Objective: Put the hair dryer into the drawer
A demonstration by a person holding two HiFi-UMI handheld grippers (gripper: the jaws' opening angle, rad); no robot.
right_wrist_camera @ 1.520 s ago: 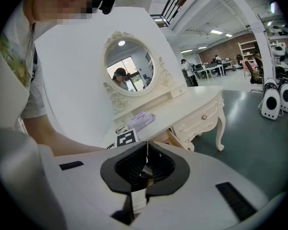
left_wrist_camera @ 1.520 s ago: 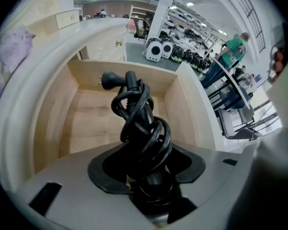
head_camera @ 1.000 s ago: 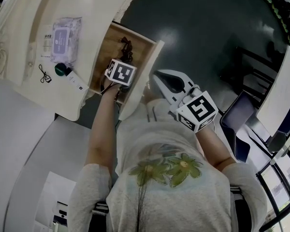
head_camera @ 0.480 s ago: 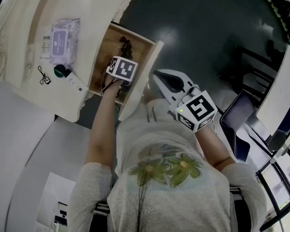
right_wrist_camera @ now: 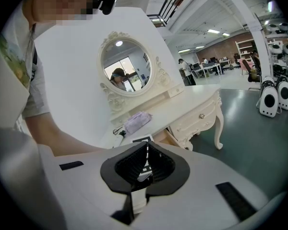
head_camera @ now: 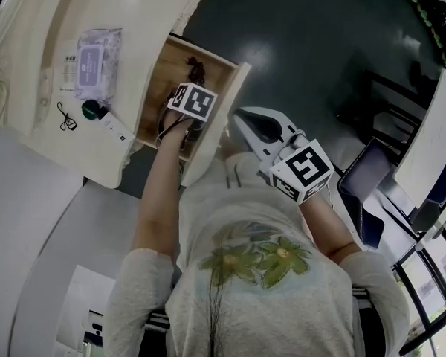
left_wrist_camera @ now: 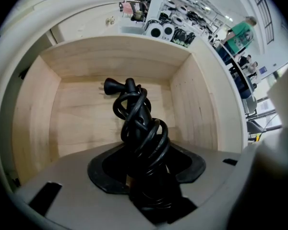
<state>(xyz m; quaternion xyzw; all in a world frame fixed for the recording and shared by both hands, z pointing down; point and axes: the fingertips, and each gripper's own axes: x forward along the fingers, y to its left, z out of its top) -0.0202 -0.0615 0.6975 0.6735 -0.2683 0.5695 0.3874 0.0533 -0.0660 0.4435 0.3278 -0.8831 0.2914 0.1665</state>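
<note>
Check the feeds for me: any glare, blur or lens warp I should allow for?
Head view: dim, with a glare patch on the dark floor. Left gripper view: fisheye bows the drawer walls; the black hair dryer reads as a dark mass. Right gripper view: sharp, evenly lit, black vignette at corners.

hair dryer (left_wrist_camera: 140,128): black, cord-wrapped, reaching down into drawer | drawer (left_wrist_camera: 77,123): pale wood, open

The drawer (left_wrist_camera: 78,124) stands open from above, its wooden floor free along every wall. Only the cord-wrapped hair dryer (left_wrist_camera: 140,128) blocks the middle.
</note>
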